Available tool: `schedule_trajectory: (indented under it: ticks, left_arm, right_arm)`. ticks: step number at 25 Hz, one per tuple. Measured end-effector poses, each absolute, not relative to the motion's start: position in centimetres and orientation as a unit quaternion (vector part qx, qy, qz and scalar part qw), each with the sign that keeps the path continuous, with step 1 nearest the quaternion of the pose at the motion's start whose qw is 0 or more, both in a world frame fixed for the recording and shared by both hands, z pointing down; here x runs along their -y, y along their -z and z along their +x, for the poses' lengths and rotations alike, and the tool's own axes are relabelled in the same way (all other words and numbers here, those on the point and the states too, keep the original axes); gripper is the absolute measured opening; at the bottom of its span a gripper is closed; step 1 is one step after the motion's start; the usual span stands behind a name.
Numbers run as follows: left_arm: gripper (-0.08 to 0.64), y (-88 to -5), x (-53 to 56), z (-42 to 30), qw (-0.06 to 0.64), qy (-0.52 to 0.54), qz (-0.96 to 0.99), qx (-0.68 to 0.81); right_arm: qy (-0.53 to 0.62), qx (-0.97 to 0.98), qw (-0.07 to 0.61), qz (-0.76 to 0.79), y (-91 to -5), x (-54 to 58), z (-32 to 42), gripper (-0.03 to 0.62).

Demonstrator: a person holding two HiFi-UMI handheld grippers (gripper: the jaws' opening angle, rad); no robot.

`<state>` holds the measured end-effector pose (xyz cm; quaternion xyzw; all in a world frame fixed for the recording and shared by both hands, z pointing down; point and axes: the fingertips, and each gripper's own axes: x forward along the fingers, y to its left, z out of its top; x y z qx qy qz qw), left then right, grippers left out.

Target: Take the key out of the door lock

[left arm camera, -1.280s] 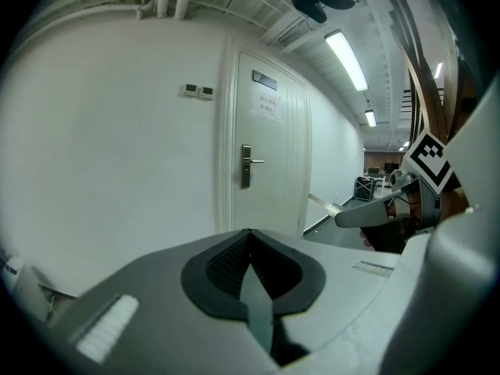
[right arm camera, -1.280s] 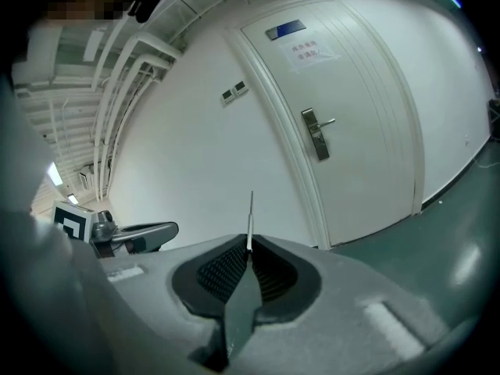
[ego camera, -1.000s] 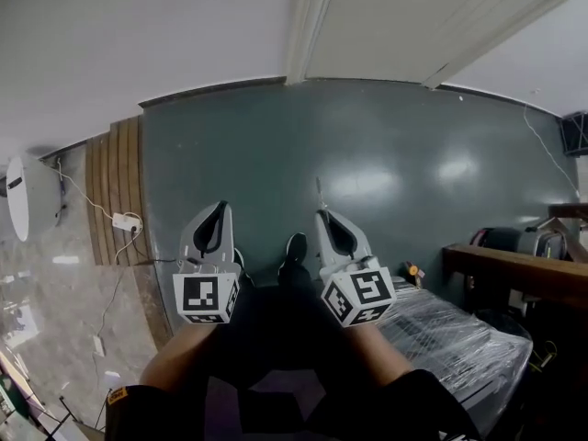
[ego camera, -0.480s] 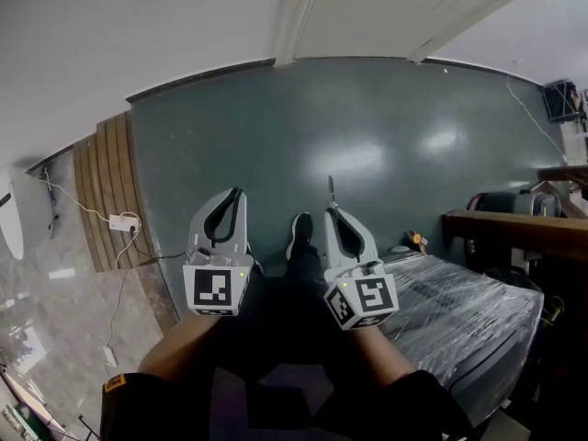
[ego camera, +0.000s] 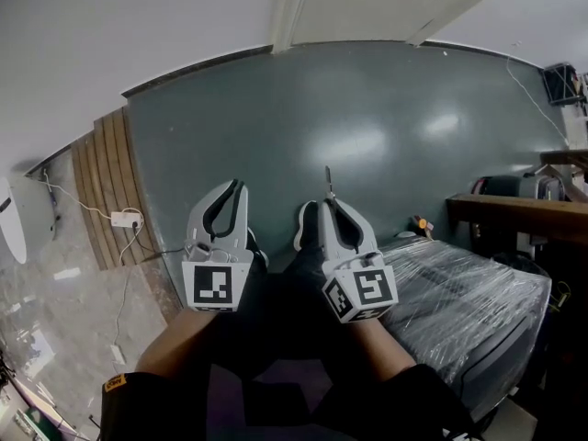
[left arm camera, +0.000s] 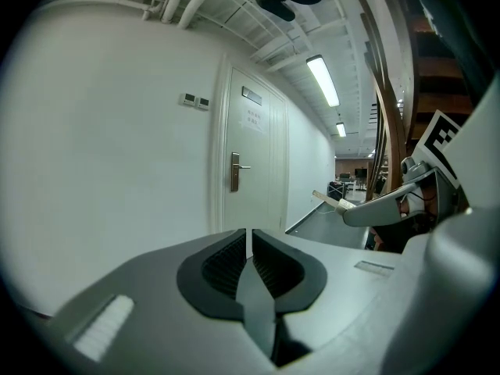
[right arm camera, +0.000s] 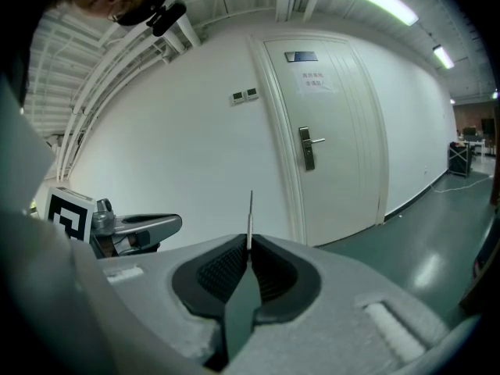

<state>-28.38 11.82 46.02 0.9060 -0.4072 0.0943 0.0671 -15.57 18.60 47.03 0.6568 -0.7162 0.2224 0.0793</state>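
We stand over a dark grey-green floor (ego camera: 395, 127) with a dull sheen, which runs up to a white wall (ego camera: 138, 26) across the top of the head view. At the left edge a wooden slatted strip (ego camera: 106, 186) borders pale marble paving (ego camera: 55, 292), and a white power strip (ego camera: 124, 219) lies on the slats with its cable trailing off. At the lower right sits a bulky thing wrapped in clear plastic (ego camera: 459, 292), with a dark wooden board (ego camera: 514, 211) above it. A shoe (ego camera: 306, 225) shows between the two grippers.

In the right gripper view, a white door (right arm camera: 348, 116) stands closed at the middle right. It has a metal lever handle (right arm camera: 310, 145), a small sign near its top, and two switch plates (right arm camera: 244, 95) on the wall to its left. Long ceiling lights (left arm camera: 323, 80) run down the corridor at the upper right of the left gripper view.

The key (right arm camera: 250, 217) is well apart from the door. It is clamped between the jaws of the right gripper (right arm camera: 249, 248). We see it edge-on as a thin metal blade standing straight up out of the dark ribbed pads. In the head view it pokes out as a slim sliver past the fingertips.

The left gripper (left arm camera: 248, 234) has its jaws drawn together with only a hairline slit between them, and nothing is held there.
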Motion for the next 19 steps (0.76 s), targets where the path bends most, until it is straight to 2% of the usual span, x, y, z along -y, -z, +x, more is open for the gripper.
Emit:
schedule_trajectory:
  ticks: [19]
  left_arm:
    - [0.04,-44.7,-11.0,-29.9,0.07,-0.087,0.886,0.451]
  right_arm:
    - [-0.195,0.749,0.086,0.628,-45.0,-16.1,-16.1,0.014]
